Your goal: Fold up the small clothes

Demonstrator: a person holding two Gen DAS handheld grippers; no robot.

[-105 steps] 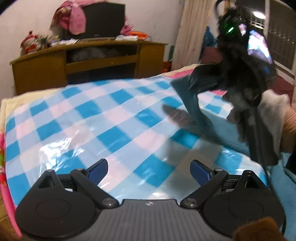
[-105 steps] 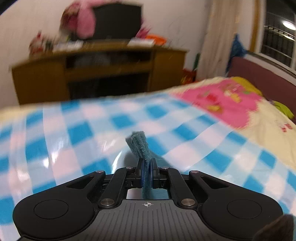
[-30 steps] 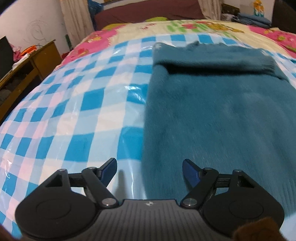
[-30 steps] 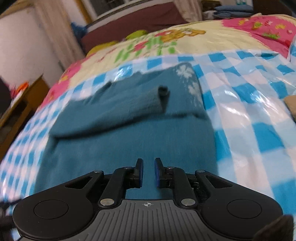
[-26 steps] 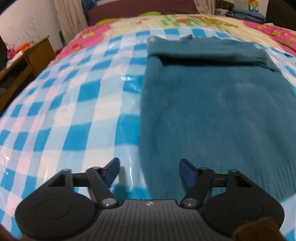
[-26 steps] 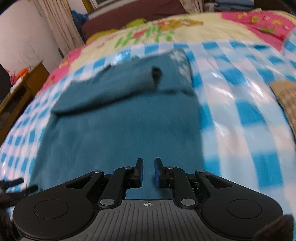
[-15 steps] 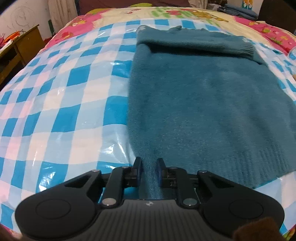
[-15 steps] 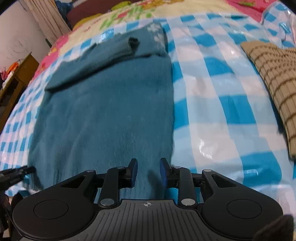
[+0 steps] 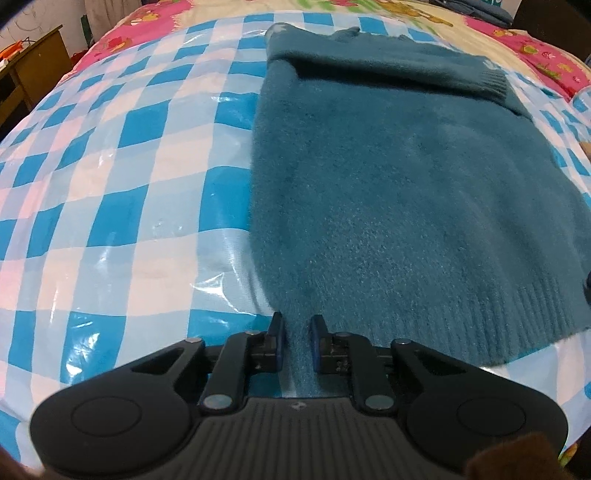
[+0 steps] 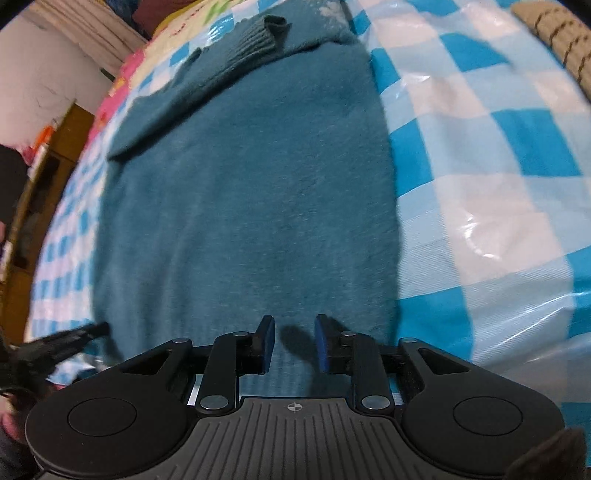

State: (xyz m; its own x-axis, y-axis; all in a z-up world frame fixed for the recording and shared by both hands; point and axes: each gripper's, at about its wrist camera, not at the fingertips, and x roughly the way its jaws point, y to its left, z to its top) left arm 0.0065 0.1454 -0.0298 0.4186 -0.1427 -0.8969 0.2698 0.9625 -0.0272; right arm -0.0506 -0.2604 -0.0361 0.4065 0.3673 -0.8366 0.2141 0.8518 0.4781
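While the teal sweater [image 9: 406, 184] lies flat on the bed's checked plastic sheet [image 9: 110, 166], its sleeves folded across the far end, both grippers sit at the near ribbed hem. The left gripper [image 9: 296, 330] has its jaws drawn in on the hem's left corner, with knit between them, so it looks clamped on the sweater. The right gripper [image 10: 293, 341] hovers over the hem near the right corner, jaws apart, with cloth below them but nothing pinched.

The likely step is taking both hem corners to fold the bottom up toward the collar. With only one corner held, lifting now would drag the sweater askew and wrinkle the body. The right jaws could also close on just the top layer, leaving the back layer behind and spoiling the fold. The sheet looks slick, so the whole garment may slide instead of folding.

To the right of the sweater's edge there is open checked sheet, and a tan striped garment [image 10: 554, 33] lies well apart at the far right. To the left the sheet runs wide toward the bed's edge, with a wooden cabinet [image 10: 44, 177] beyond it.
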